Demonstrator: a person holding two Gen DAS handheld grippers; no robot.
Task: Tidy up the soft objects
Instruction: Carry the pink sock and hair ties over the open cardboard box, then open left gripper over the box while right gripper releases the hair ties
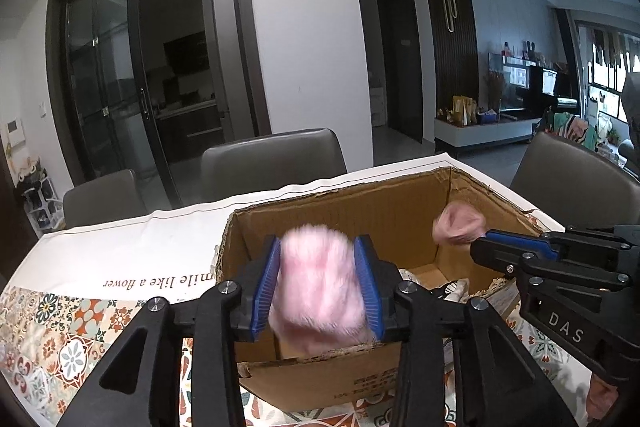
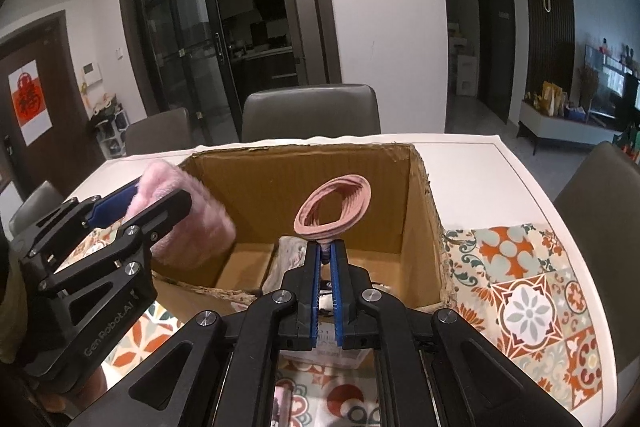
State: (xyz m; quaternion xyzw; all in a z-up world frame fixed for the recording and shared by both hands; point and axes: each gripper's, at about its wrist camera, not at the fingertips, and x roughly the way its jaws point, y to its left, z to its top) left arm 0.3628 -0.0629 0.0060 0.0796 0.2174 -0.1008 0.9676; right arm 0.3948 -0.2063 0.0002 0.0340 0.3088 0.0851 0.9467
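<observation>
- Left tongs (image 1: 320, 281) straddle a pink plush (image 1: 318, 291) over the box (image 1: 320, 383); whether the pads grip it I cannot tell.
- Right tongs (image 2: 327, 255) are pinched tight on a pink ring (image 2: 334, 213), also above the box.
- Likely both are poised for dropping in; the box sits on the counter (image 2: 480, 163).
</observation>
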